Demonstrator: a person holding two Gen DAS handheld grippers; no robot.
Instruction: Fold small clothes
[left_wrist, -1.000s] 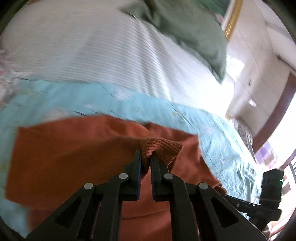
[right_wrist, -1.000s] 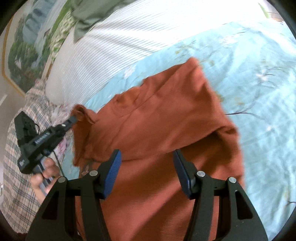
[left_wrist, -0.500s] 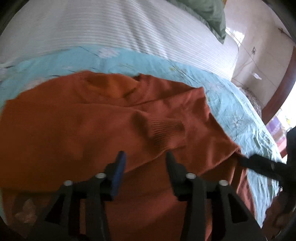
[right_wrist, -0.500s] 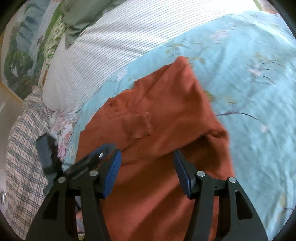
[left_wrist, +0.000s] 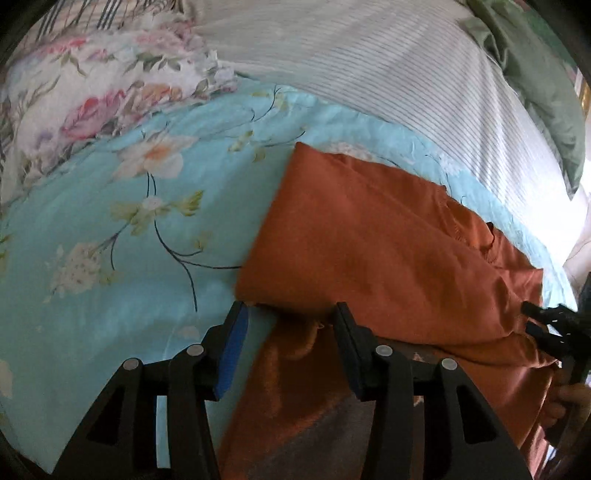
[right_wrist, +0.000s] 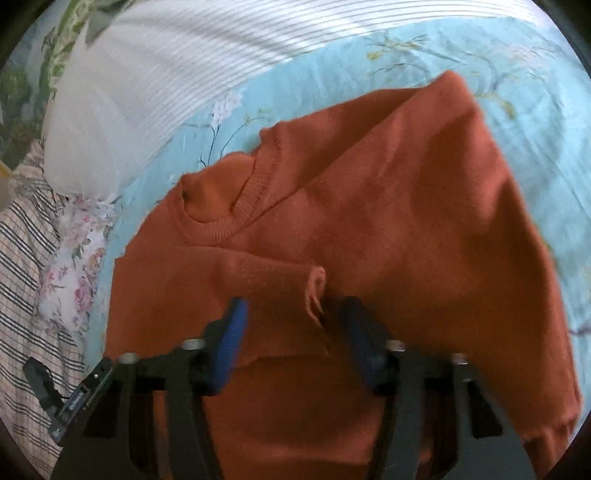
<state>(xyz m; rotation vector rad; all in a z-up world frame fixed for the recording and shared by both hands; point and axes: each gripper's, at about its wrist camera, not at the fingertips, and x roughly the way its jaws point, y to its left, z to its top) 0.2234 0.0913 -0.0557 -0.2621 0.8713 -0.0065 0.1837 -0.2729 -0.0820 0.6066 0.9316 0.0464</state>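
A rust-orange knit sweater (left_wrist: 388, 251) lies on the light blue flowered bedsheet (left_wrist: 122, 229), with both sleeves folded across its body. My left gripper (left_wrist: 290, 325) is open and empty, just above the sweater's left folded edge. In the right wrist view the sweater (right_wrist: 388, 206) fills the middle; its ribbed collar (right_wrist: 236, 218) points up left and a sleeve cuff (right_wrist: 316, 291) lies on the chest. My right gripper (right_wrist: 291, 325) is open and empty, its jaws either side of that cuff. The right gripper also shows at the right edge of the left wrist view (left_wrist: 554, 325).
A white striped pillow (left_wrist: 388, 74) and a green pillow (left_wrist: 535, 85) lie beyond the sweater. Flowered bedding (left_wrist: 96, 92) and a checked cloth (right_wrist: 22, 280) are at the left. The left gripper's body (right_wrist: 70, 398) shows low left in the right wrist view.
The left gripper let go of the sleeve cuff, opened, and swung left to the sweater's left edge. The right gripper stayed open and moved closer over the cuff.
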